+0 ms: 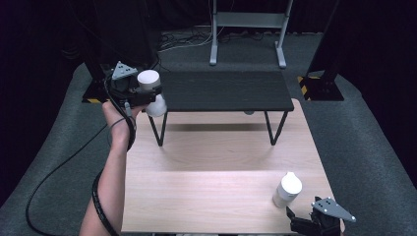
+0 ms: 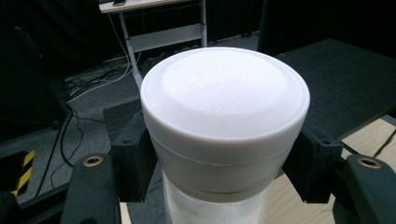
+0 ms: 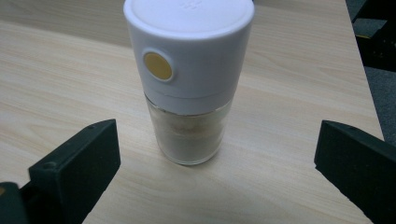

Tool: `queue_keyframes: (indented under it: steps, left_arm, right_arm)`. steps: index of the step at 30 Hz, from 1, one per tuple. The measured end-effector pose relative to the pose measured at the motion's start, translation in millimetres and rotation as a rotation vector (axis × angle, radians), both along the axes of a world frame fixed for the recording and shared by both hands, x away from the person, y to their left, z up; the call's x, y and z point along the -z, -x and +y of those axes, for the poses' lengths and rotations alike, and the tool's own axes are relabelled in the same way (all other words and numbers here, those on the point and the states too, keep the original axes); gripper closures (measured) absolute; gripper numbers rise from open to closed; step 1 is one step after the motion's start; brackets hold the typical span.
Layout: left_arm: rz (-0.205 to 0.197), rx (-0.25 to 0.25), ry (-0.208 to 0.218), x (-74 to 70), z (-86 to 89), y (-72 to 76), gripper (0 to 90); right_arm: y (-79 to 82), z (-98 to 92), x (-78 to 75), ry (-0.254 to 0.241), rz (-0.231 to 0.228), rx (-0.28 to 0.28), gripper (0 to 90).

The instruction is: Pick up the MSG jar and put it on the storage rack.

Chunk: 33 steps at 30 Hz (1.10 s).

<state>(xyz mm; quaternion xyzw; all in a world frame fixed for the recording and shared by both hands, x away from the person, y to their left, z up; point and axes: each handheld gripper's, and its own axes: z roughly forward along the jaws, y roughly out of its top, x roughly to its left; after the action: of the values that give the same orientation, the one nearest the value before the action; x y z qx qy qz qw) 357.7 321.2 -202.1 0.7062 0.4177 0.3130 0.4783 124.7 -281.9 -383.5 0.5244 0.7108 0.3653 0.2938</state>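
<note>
Grinder (image 2: 224,121) up in the air, clamped by its white cap in the left tongs (image 1: 142,93), off the left end of the black shelf (image 1: 226,91). Grip sits high on the cap, so the clear body could swing or slip loose on the way over. Second grinder (image 3: 189,79) stands on the wooden surface (image 1: 211,191) near its right edge, right tongs (image 1: 307,221) spread apart just behind it, not touching. A careless nudge there would tip it.
</note>
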Motion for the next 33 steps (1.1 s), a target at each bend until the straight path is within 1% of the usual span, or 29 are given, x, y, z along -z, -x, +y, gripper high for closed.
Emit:
queue_keyframes:
  steps: [12, 18, 21, 25, 28, 30, 33]
  left_arm:
    - [0.017, -0.024, 0.002, -4.5, -1.5, -17.4, 34.6]
    - [0.032, -0.032, 0.003, -1.5, 0.5, -27.8, 34.6]
    - [0.034, -0.035, 0.019, 0.9, 2.7, -30.5, 34.6]
    - [0.029, -0.038, 0.013, 1.5, 1.8, -32.0, 34.6]
    - [0.016, -0.033, 0.012, 4.6, 2.2, -31.2, 34.6]
    - [-0.001, -0.029, 0.014, 8.8, 3.2, -30.1, 34.6]
    - [-0.007, -0.028, 0.015, 10.8, 4.6, -29.2, 34.6]
  right_arm:
    - [-0.8, 0.5, 0.1, 0.004, 0.003, -0.002, 0.0]
    - [-1.3, -0.2, 0.6, 0.003, 0.005, -0.002, 0.0]
    - [-1.0, -0.4, 0.9, 0.003, 0.005, -0.001, 0.0]
    - [-1.1, -0.5, 1.1, 0.006, 0.007, 0.001, 0.0]
    - [-0.6, -0.4, 1.2, 0.006, 0.005, 0.002, 0.0]
    - [-0.7, -0.1, 1.1, 0.007, 0.006, 0.002, 0.0]
    - [-0.9, 0.2, 1.1, 0.007, 0.003, 0.002, 0.0]
